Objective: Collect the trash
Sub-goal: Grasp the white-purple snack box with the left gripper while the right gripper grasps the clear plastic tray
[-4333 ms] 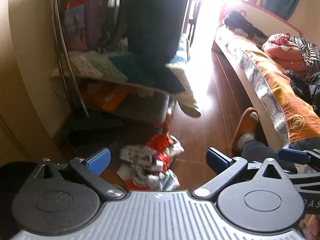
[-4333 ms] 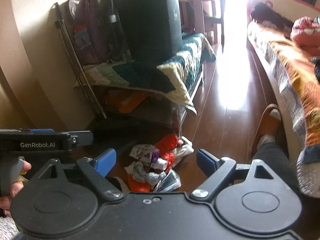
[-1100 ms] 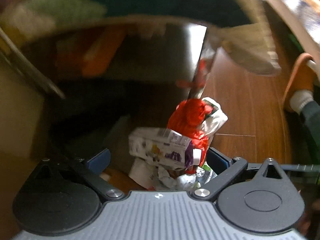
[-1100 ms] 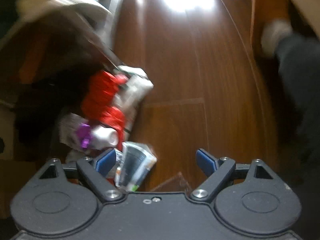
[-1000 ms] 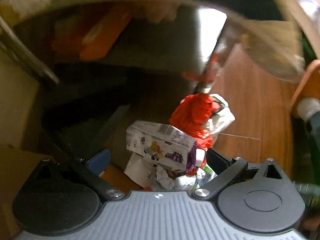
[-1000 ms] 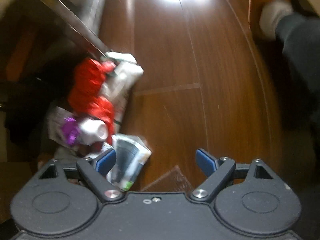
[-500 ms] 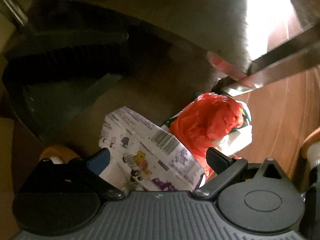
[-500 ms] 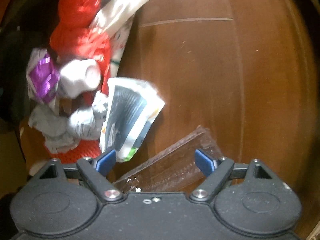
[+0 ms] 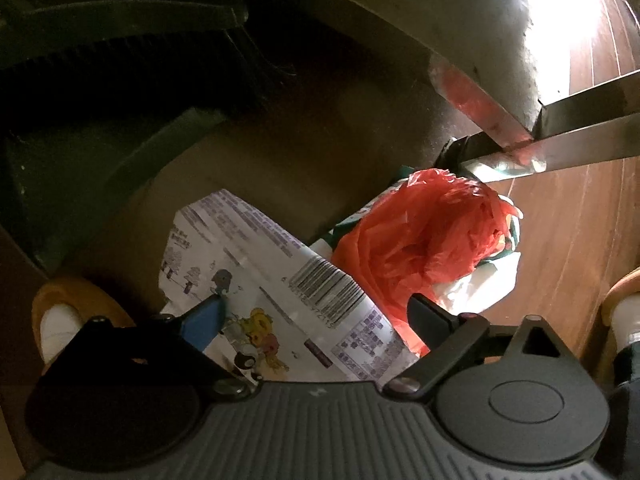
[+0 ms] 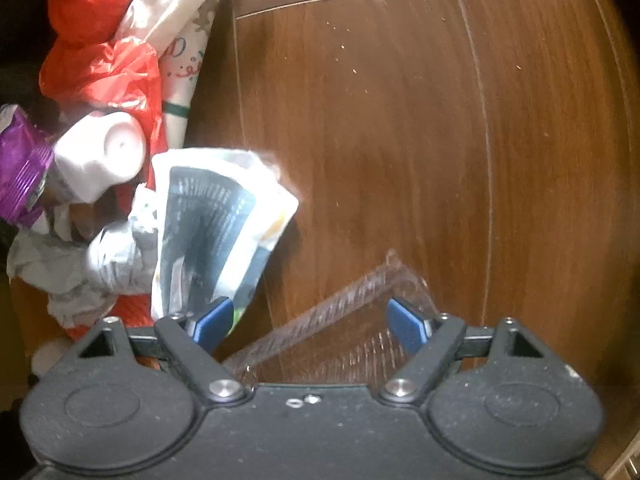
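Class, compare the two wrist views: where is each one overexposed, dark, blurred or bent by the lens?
Left wrist view: window glare blows out the floor at top right, while the space under the furniture is almost black. Right wrist view: evenly lit, floorboard seams curve from the fisheye, and the clear plastic tray between the open claw looks smeared.

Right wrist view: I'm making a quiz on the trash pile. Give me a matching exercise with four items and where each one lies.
Items:
1. clear plastic tray
2. red plastic bag
3. purple wrapper
4. black-and-white pouch

Places:
A. far left edge of the pile
B. between the open right gripper fingers
C. top left of the pile
D. just ahead of the gripper's left finger

Pairs: 1-B, 2-C, 3-A, 4-D
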